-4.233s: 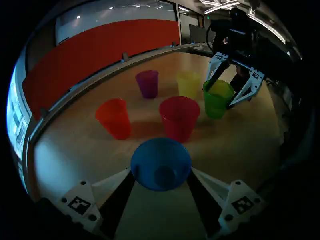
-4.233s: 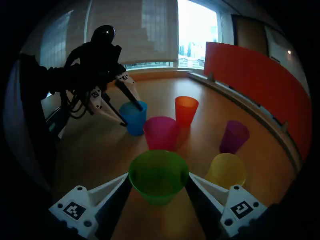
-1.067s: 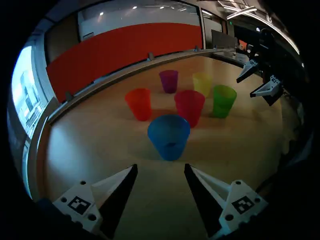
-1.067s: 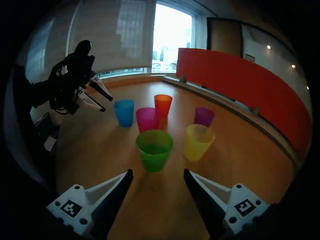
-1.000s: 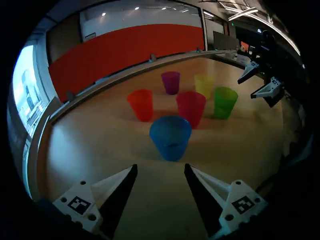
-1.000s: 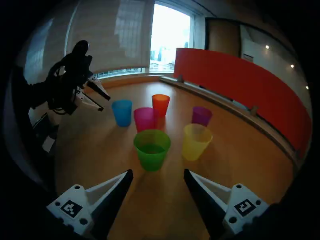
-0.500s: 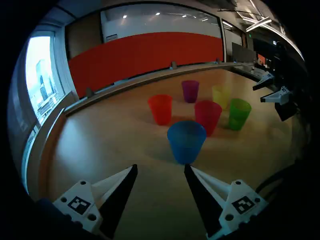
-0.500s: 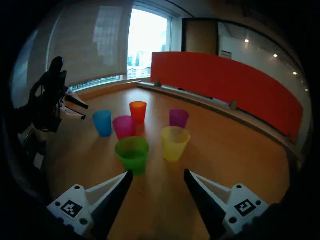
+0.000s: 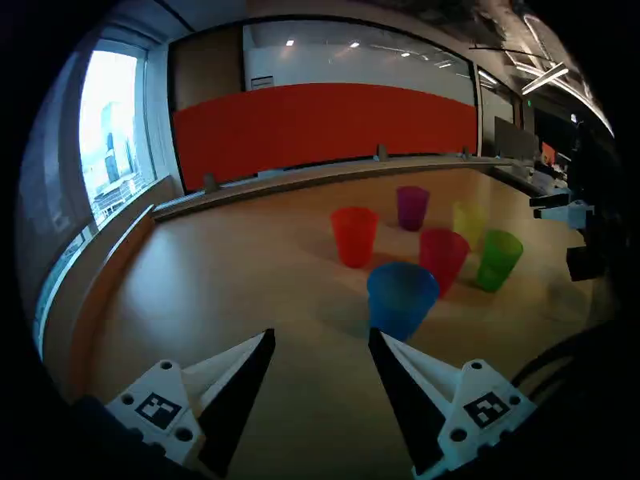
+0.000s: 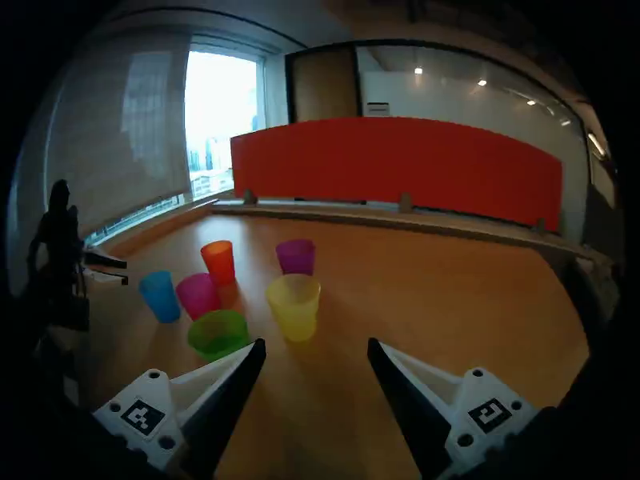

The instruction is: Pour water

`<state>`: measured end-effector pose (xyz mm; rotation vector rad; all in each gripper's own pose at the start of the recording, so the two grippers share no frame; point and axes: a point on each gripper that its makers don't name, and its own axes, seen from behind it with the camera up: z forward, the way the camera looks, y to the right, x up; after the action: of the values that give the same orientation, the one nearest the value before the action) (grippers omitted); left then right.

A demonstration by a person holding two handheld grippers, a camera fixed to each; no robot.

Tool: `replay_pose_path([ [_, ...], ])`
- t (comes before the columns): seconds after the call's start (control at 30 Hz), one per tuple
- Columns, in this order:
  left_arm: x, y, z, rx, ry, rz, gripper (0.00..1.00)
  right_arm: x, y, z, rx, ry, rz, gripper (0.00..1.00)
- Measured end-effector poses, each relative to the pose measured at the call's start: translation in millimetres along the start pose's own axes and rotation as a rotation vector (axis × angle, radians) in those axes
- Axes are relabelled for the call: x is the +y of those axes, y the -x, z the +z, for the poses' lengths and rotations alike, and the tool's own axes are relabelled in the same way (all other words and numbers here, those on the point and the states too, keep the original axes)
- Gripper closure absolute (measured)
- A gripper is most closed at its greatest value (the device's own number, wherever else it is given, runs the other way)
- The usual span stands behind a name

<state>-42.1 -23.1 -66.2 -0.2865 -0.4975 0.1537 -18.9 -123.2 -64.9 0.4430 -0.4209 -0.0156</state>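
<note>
1. Orange cup (image 9: pixel 354 234), blue cup (image 9: pixel 400 296), purple cup (image 9: pixel 412 207), red cup (image 9: pixel 443 256), yellow cup (image 9: pixel 468 222) and green cup (image 9: pixel 498 258) are stood upright and clustered on the worktop (image 9: pixel 224 272), probably so that pouring travel is kept short.
2. The left gripper (image 9: pixel 320 334) is held wide apart and empty, with the blue cup at its 2 o'clock.
3. The right gripper (image 10: pixel 316 342) is likewise spread and empty, with the green cup at its 9 o'clock; close neighbours could be knocked in a grasp.

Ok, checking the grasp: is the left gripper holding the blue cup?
No, the left gripper is open and empty; the blue cup stands on the table past its fingertips.
</note>
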Motion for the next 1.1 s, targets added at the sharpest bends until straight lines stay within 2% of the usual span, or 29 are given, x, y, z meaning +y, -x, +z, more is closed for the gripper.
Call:
replay_pose_path([
  [0.2,-11.2,-10.1,-0.9,0.047,-0.045,-0.023,0.13,10.6,-3.8,0.5,0.032,0.039,0.058,0.01],
  [0.6,-17.5,-39.0,-1.7,0.166,-0.088,-0.098,0.13,26.8,-26.3,-4.4,0.137,0.146,0.077,0.01],
  [0.9,-28.9,-74.8,-15.6,0.301,-0.151,-0.116,0.13,43.7,-49.9,-14.7,0.256,0.228,0.075,0.01],
  [1.1,-34.4,-94.1,-25.7,0.373,-0.193,-0.123,0.13,56.3,-64.9,-22.7,0.34,0.283,0.097,0.01],
])
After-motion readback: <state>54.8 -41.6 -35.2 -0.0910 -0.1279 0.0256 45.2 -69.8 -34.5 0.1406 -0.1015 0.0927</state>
